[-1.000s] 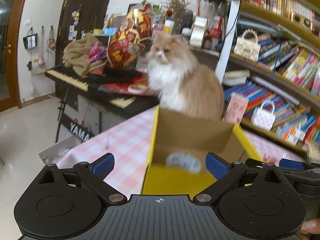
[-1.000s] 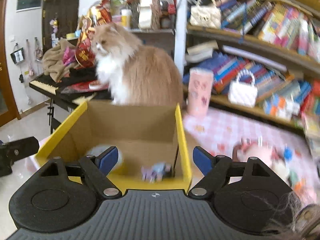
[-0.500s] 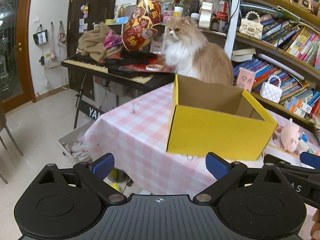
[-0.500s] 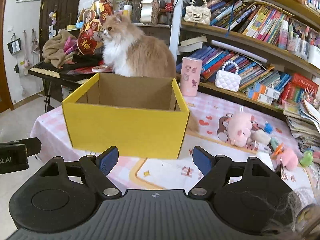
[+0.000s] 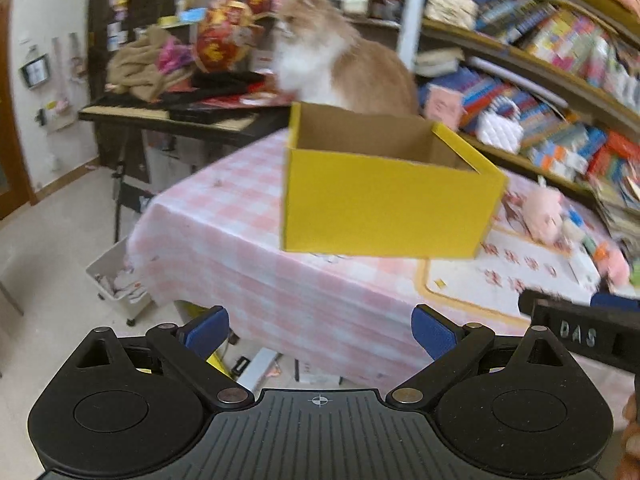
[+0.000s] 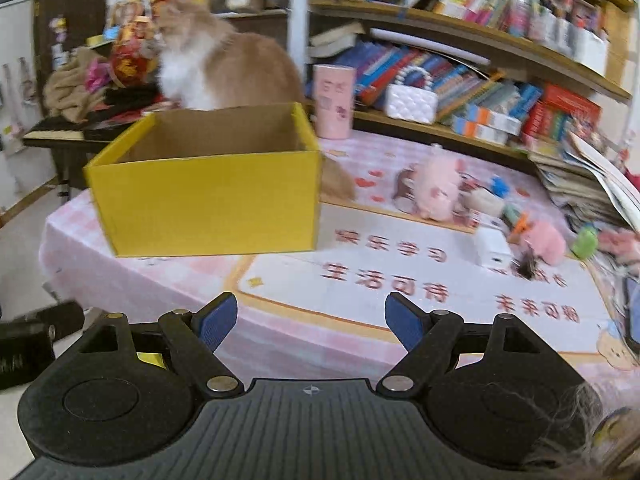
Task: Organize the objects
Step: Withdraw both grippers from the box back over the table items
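Note:
A yellow cardboard box point(image 5: 384, 208) stands open on the pink checked table point(image 5: 224, 232); it also shows in the right wrist view point(image 6: 208, 196). Its inside is hidden from here. Right of it lie a pink plush pig point(image 6: 438, 186), a white charger block point(image 6: 494, 248), a smaller pink plush point(image 6: 546, 242) and a green toy point(image 6: 585, 242). My left gripper point(image 5: 320, 330) is open and empty, off the table's near corner. My right gripper point(image 6: 310, 322) is open and empty, before the table's front edge.
A fluffy orange and white cat point(image 6: 224, 68) sits behind the box. A pink cup point(image 6: 334, 100) stands at the back. Bookshelves point(image 6: 480, 80) line the wall. A keyboard piano point(image 5: 172, 112) piled with cloth stands to the left. A white bin point(image 5: 118, 280) sits on the floor.
Both grippers have pulled back and away from the box, from just over its rim to off the table's front edge. Both stayed open and empty.

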Demonstrator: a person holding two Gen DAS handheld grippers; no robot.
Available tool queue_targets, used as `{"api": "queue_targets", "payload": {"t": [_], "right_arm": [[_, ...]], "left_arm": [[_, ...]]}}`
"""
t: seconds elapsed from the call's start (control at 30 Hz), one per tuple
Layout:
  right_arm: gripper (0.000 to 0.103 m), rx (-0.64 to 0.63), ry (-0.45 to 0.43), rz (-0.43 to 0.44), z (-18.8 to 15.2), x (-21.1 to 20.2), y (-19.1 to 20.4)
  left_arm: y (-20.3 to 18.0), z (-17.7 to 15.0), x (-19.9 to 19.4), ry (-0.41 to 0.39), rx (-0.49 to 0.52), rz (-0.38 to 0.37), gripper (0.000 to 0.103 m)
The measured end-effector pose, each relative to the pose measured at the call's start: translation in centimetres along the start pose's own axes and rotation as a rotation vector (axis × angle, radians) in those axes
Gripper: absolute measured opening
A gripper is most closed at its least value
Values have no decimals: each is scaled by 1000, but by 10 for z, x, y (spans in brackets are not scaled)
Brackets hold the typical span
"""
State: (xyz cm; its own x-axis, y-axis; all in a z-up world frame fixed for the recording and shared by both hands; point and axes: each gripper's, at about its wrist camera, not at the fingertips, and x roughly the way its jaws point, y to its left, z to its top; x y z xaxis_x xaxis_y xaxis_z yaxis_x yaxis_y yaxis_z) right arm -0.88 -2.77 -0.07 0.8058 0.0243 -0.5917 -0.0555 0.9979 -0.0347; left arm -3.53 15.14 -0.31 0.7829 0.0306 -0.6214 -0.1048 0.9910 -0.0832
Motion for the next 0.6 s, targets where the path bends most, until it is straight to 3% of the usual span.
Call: {"api": "queue_targets", "payload": {"t": [0.17,0.3,0.6], "right_arm": [[80,44,23,-66,-5,5,-25],[80,128,-33,-128,-2,-3,-61],[80,233,-4,-246,1,0,-145]], "left_arm": [[-31,7,13,10,80,-69,99],[-67,12,21,0,132,-151,99],[-155,23,50,41,227,-267,99]]}}
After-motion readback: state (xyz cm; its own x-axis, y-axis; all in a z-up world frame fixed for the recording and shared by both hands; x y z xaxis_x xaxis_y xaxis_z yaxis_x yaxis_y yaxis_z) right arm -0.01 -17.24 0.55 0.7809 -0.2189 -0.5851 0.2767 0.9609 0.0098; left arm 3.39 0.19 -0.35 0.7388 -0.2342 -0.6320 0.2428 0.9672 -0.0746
